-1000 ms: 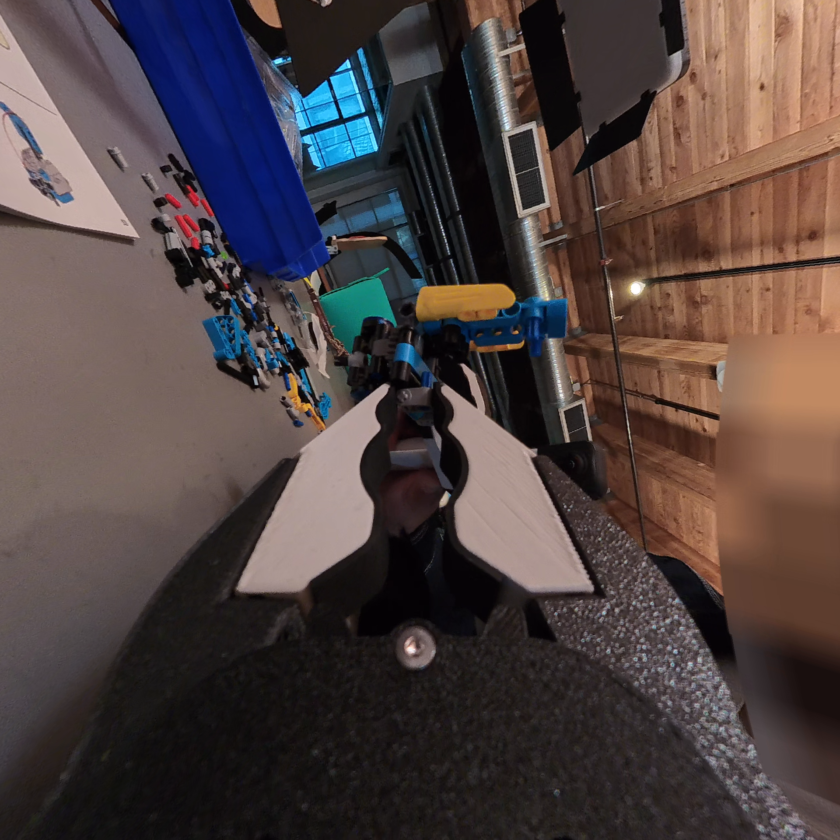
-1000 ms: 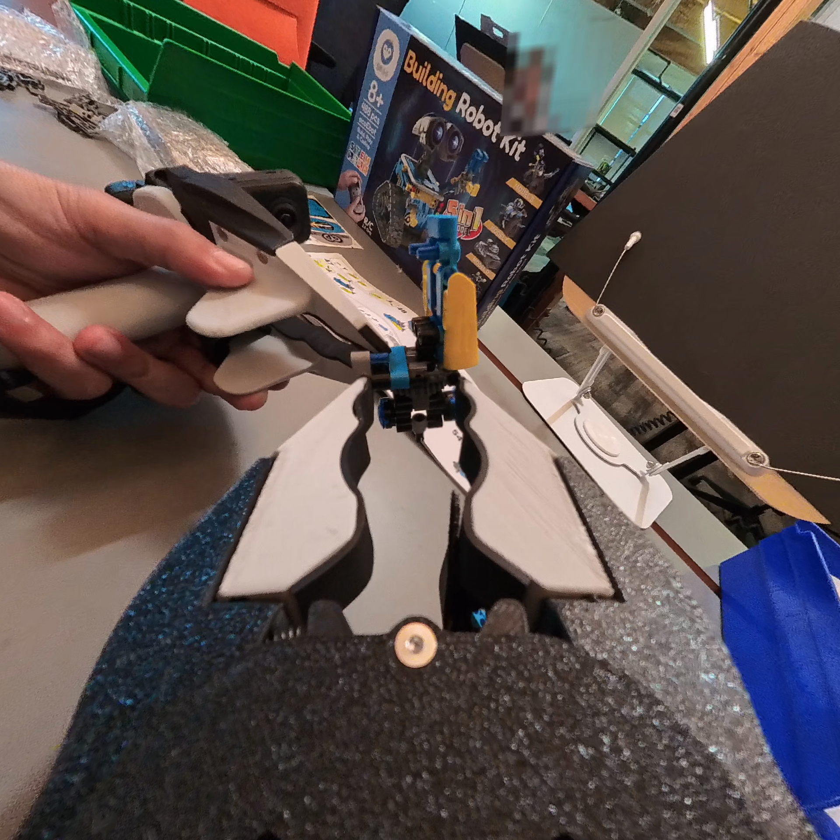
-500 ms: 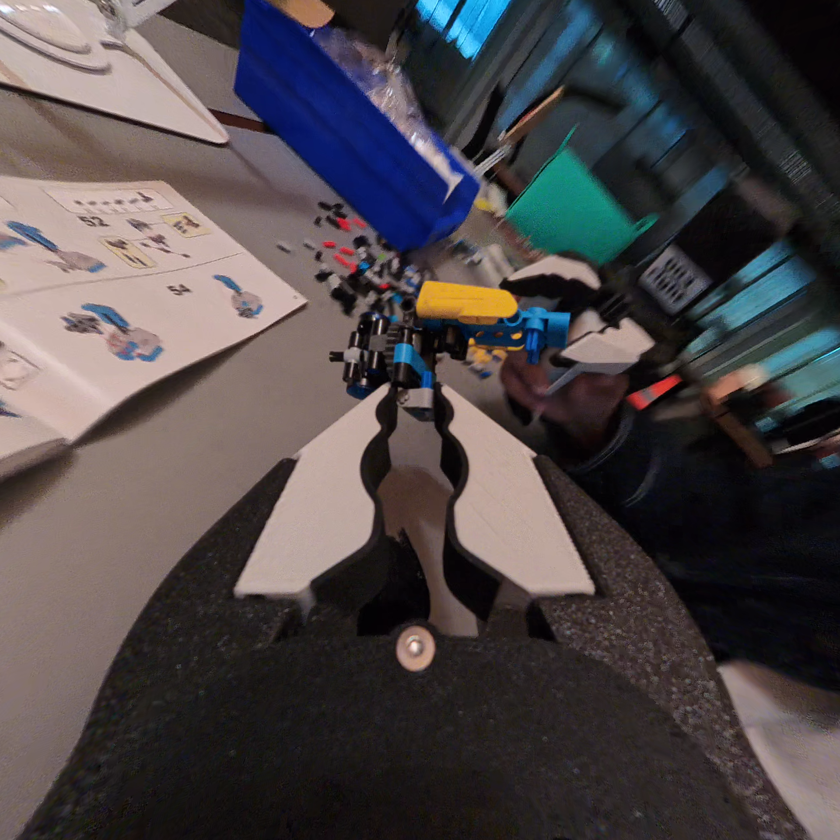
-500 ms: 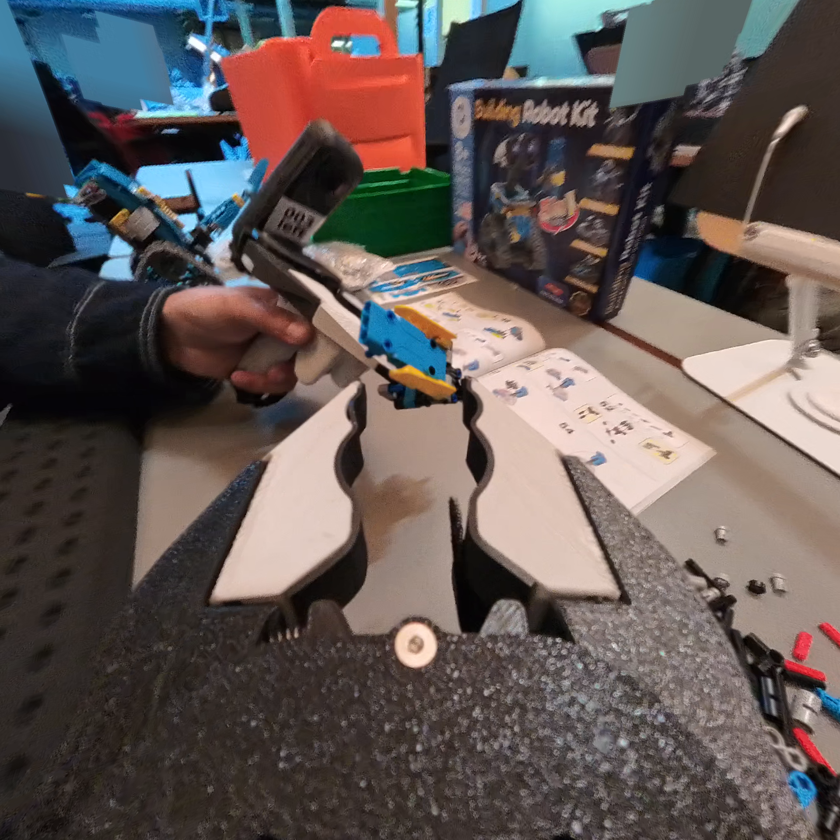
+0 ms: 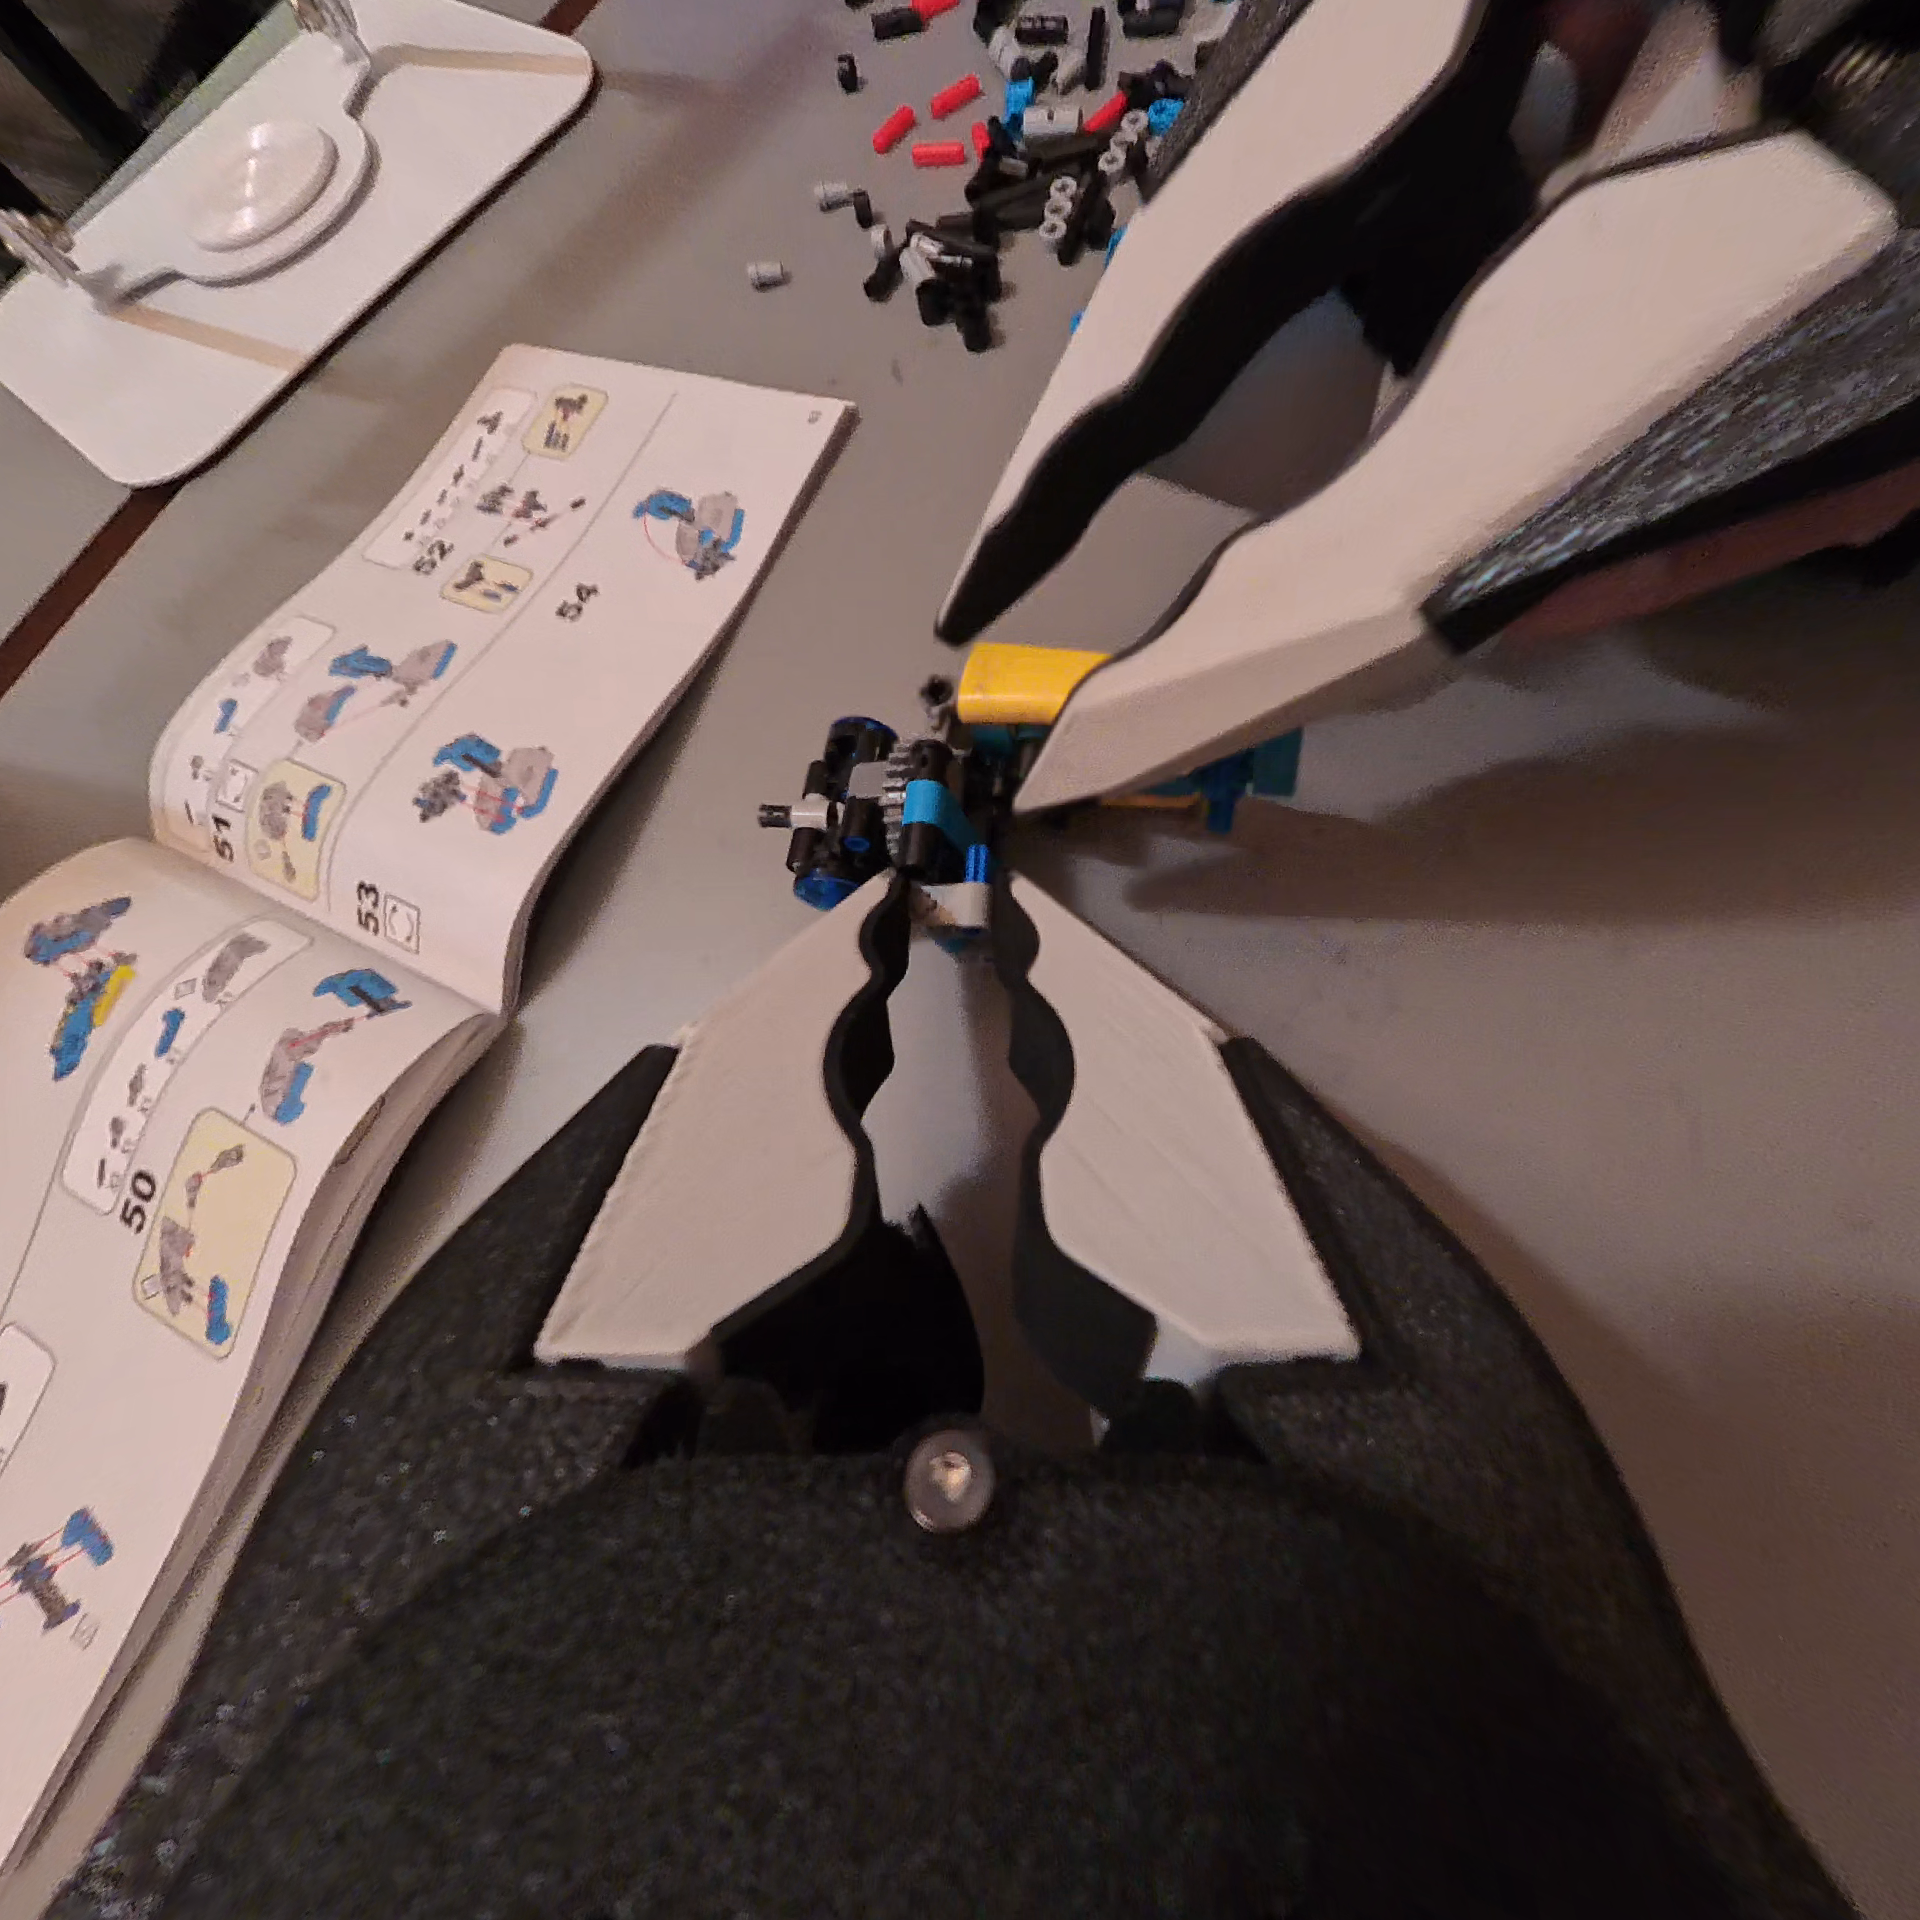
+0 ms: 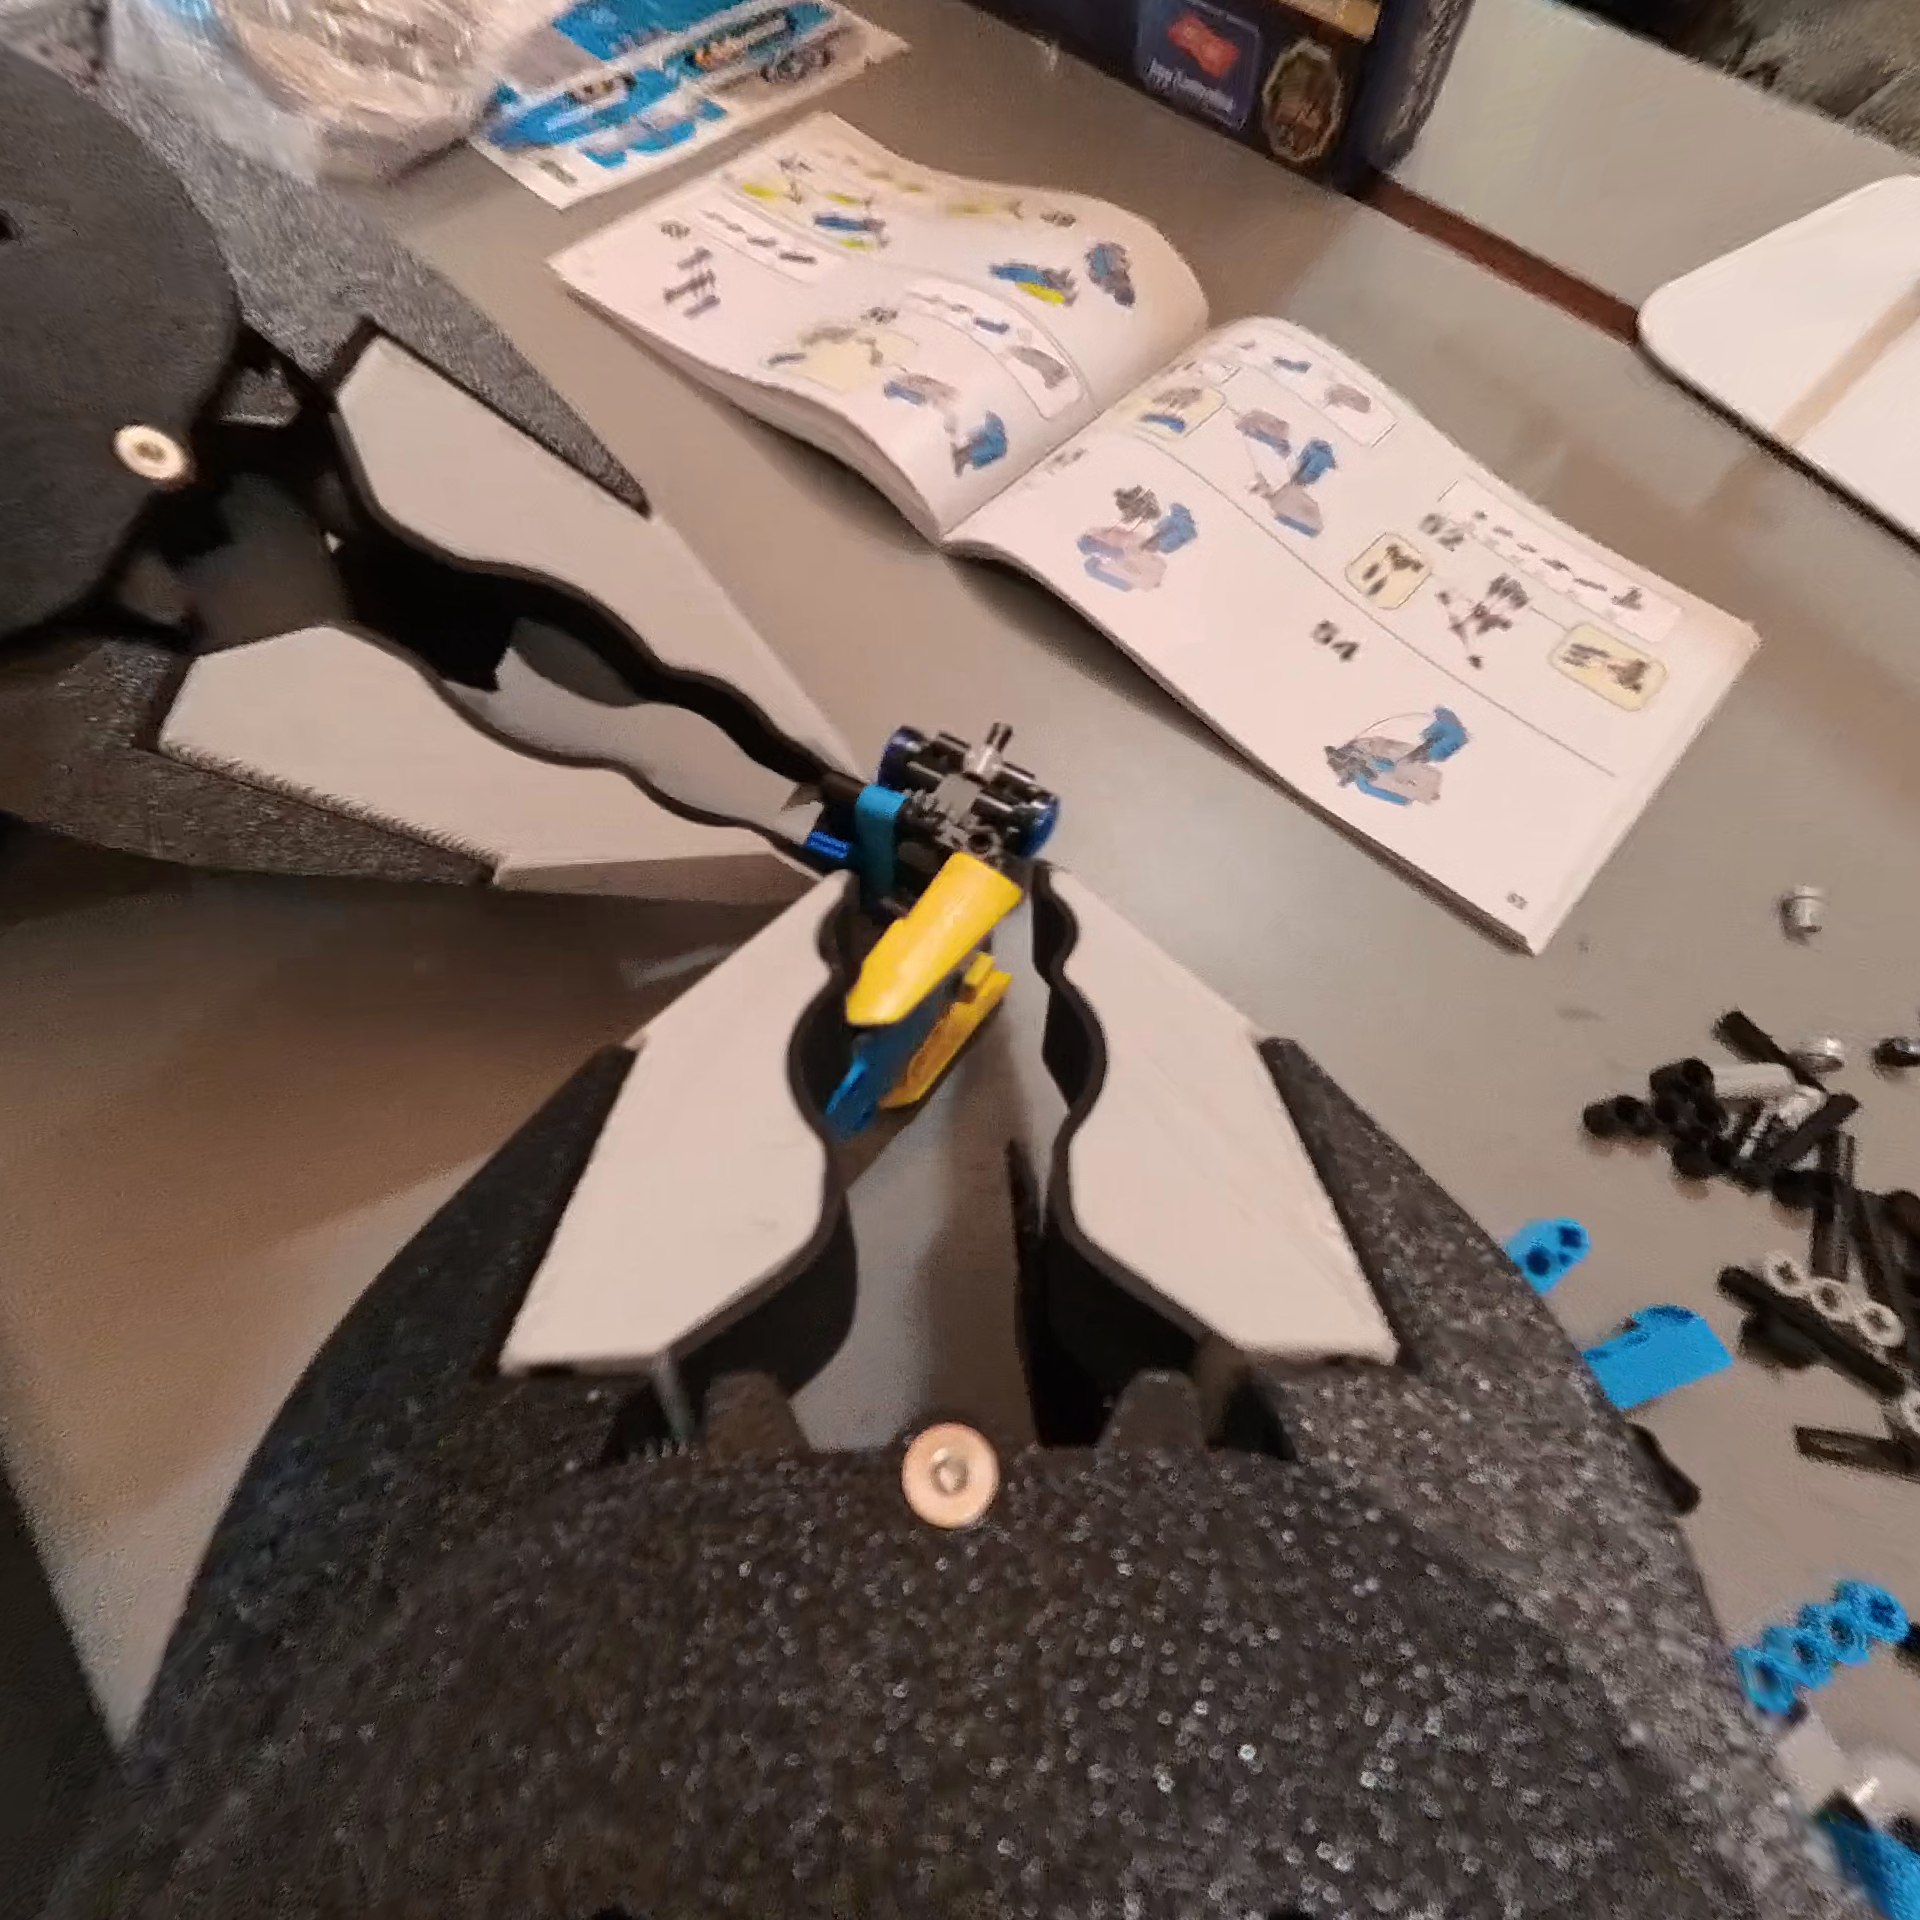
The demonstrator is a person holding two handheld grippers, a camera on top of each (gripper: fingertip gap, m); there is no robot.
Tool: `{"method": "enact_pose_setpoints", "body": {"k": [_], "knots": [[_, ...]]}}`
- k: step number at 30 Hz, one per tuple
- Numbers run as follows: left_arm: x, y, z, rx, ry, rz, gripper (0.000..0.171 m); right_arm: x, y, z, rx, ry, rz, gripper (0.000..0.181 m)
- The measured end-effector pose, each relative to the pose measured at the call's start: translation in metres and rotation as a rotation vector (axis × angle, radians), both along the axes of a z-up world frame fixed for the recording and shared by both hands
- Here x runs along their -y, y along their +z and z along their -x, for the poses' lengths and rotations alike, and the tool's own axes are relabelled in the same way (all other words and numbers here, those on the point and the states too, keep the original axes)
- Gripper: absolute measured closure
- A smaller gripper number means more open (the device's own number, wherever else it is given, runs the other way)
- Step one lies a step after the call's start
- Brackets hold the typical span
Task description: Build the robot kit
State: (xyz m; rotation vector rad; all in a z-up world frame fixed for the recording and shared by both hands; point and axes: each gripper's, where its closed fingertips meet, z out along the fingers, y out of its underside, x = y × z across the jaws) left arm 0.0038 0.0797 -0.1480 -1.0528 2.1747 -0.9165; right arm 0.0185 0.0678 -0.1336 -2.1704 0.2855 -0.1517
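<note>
A small brick assembly [image 5: 883,800] with black and blue gears and a yellow end piece [image 5: 1023,681] hangs just above the grey table [image 5: 1455,1039]. My left gripper [image 5: 940,894] is shut on its grey and blue stub. It also shows in the right wrist view [image 6: 831,805], coming in from the left. My right gripper [image 6: 940,883] is open, its jaws on either side of the yellow end piece [image 6: 925,935], close to it. In the left wrist view it [image 5: 987,717] reaches in from the upper right.
An open instruction booklet [image 5: 468,675] [image 6: 1143,468] lies beside the assembly. A pile of loose black, red and blue parts [image 5: 997,208] [image 6: 1787,1143] lies beyond. A white stand base [image 5: 260,208], a printed box [image 6: 1278,73] and a plastic bag [image 6: 343,62] sit at the table's far edges. Both grippers' tips are close together, under 4 cm apart. Both grippers' tips are roughly 35 cm from the white stand base [image 5: 260,208].
Both grippers have tipped down towards the table. The left one brought the assembly low over the table. The right one has closed in around the yellow end, its jaws a little narrower.
</note>
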Motion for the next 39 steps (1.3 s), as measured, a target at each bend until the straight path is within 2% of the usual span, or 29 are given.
{"method": "enact_pose_setpoints", "body": {"k": [14,26,28,33,36,39], "knots": [[0.004,0.0,-0.001,0.001,-0.017,0.039,0.156,0.005,-0.007,-0.003,-0.033,0.003,0.042,0.154],[0.005,0.001,-0.001,0.002,-0.035,0.038,0.156,0.005,-0.005,-0.002,-0.246,0.001,-0.043,0.159],[0.004,0.001,-0.001,-0.004,-0.033,0.041,0.156,0.007,-0.004,-0.002,-0.303,0.008,-0.064,0.165],[0.004,0.001,0.0,0.006,-0.052,0.007,0.155,0.016,-0.004,-0.01,-0.367,-0.012,-0.087,0.165],[0.004,0.001,0.001,-0.003,-0.033,0.006,0.154,0.017,0.015,-0.005,-0.485,0.035,-0.215,0.167],[0.006,0.006,0.003,-0.027,-0.022,0.06,0.138,0.018,0.046,0.0,-0.643,0.11,-0.404,0.168]]}}
